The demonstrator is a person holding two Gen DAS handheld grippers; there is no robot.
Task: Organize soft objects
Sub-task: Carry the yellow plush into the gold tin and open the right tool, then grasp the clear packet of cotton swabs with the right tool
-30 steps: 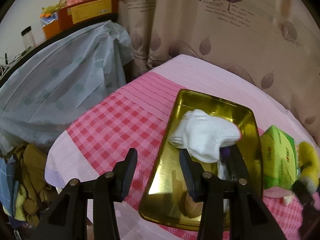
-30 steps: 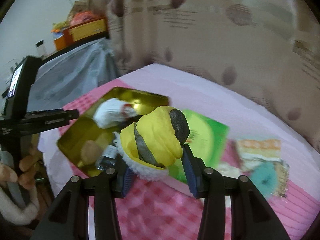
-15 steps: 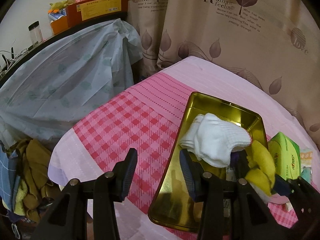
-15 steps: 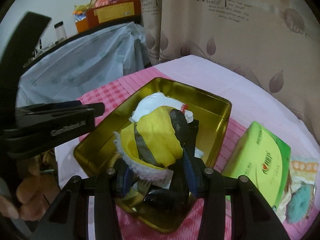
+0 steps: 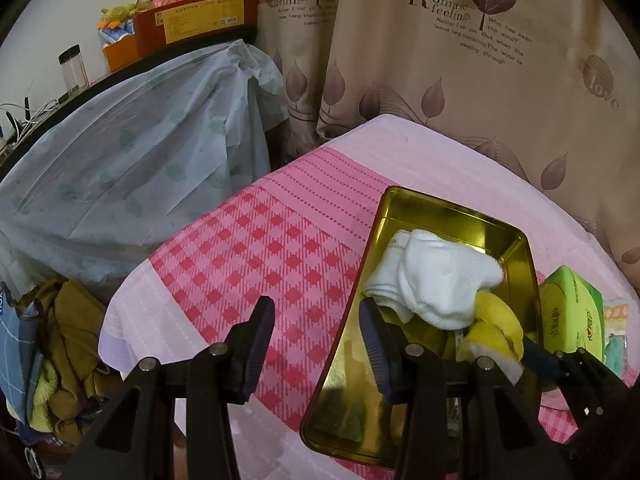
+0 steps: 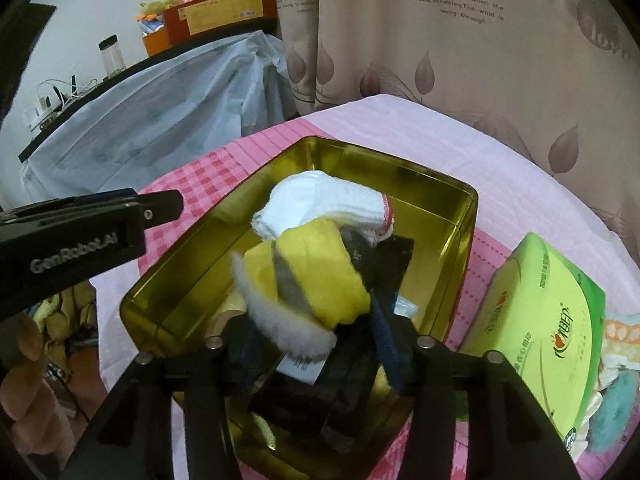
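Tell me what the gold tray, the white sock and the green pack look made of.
Gold tray: likely thin metal; glossy walls mirror its contents.
White sock: soft ribbed knit, probably cotton, with a red-edged cuff.
Green pack: shiny printed plastic wrap, seemingly around soft tissues.

The left gripper [image 5: 316,344] hangs with jaws apart and nothing between them, over the pink checked cloth [image 5: 248,248] and the near rim of the gold tray [image 5: 424,204]. In the tray lie a white sock [image 5: 444,280] and a yellow sock [image 5: 496,328], touching.
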